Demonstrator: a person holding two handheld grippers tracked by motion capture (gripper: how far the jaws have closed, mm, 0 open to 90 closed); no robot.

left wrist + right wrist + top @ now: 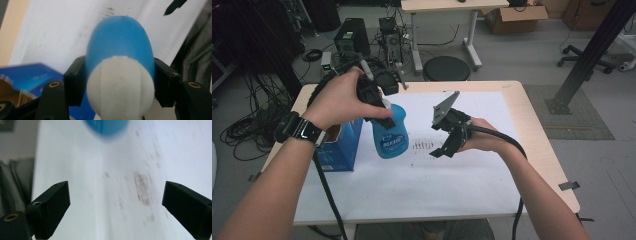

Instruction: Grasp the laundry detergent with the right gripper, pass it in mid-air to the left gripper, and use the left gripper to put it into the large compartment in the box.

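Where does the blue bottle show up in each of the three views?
High view: blue bottle left of centre, gripped at its top by the left tongs.
Left gripper view: centre, white cap nearest, pads clamped on both sides.
Right gripper view: a blurred blue edge at the top, beyond the open right tongs.
Shared landmark: the smudged white sheet.

Left tool (379,107) clamped, raised; right tool (451,135) jaws wide apart, empty.

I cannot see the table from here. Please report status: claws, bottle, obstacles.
Left claw shut on blue bottle, near its white cap. Right claw open, nothing between its jaws. Blue box beside bottle.
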